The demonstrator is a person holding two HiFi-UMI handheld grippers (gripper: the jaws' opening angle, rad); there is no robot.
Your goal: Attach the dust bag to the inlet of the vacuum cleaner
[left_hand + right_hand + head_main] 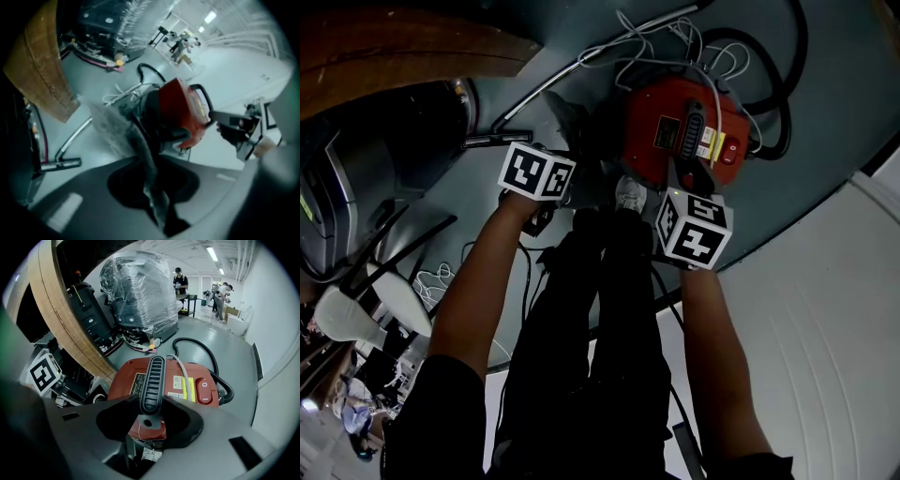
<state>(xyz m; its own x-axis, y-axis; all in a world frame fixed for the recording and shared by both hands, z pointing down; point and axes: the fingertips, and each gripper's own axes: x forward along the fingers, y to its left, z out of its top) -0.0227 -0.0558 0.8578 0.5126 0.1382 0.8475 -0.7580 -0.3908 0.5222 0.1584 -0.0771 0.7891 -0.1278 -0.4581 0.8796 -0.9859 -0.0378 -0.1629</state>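
Currently the left gripper (155, 202) is pinching the dust bag (139, 149); its jaws are closed on a thin grey-translucent fold, and the rest of the bag fans out ahead of them and up-left; the bag's long axis runs roughly out along the jaws, leaning a bit left. The right gripper (151, 412) is clamped on the black ribbed handle (153, 376) of the vacuum cleaner (123, 380); the handle runs straight away from it, in line with the jaws; the red body sits just under and beyond.

Key relation: from the left gripper the vacuum is just ahead and to the right of the bag; its dark front end (164, 135) is turned toward the bag and close beside it; can't tell if they touch. The inlet isn't clearly resolved in any view; my guess is it's in that dark end.

The left gripper has to do the mating; the right is nearer the body but reads as a steadying hold. Next move as I judge it: swing the bag right and forward onto the dark end while the right pins the body. Risk: the thin bag buckles or slips at the pinch; its opening isn't visible, so alignment is blind from here.
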